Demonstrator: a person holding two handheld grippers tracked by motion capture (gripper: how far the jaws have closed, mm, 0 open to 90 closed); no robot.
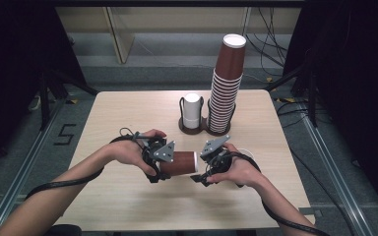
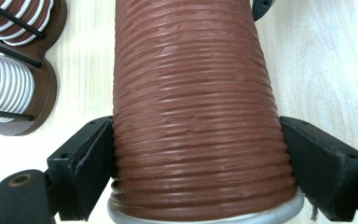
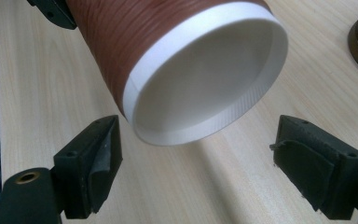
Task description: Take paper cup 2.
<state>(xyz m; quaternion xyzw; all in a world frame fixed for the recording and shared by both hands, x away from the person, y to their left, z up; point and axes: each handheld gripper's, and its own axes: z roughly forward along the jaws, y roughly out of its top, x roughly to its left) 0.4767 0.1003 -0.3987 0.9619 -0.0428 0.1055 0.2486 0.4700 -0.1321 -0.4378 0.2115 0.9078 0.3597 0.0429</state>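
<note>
left tool [image 2: 200, 154] clamps ribbed brown cup [image 2: 191, 102] near rim | right tool [image 3: 196, 154] open, apart from cup base | table [image 1: 128, 206] free around

Cup [image 1: 181, 163] lying level above table [image 1: 128, 196], between left gripper [image 1: 158, 167] and right gripper [image 1: 203, 173]. Left jaws sitting either side of cup. Holder [image 1: 204, 129] standing behind, bearing lid stack [image 1: 192, 110] left, cup stack [image 1: 225, 88] right.

One held cup [image 1: 179, 163], two stacks [image 1: 225, 93], one holder [image 1: 204, 129]
</note>
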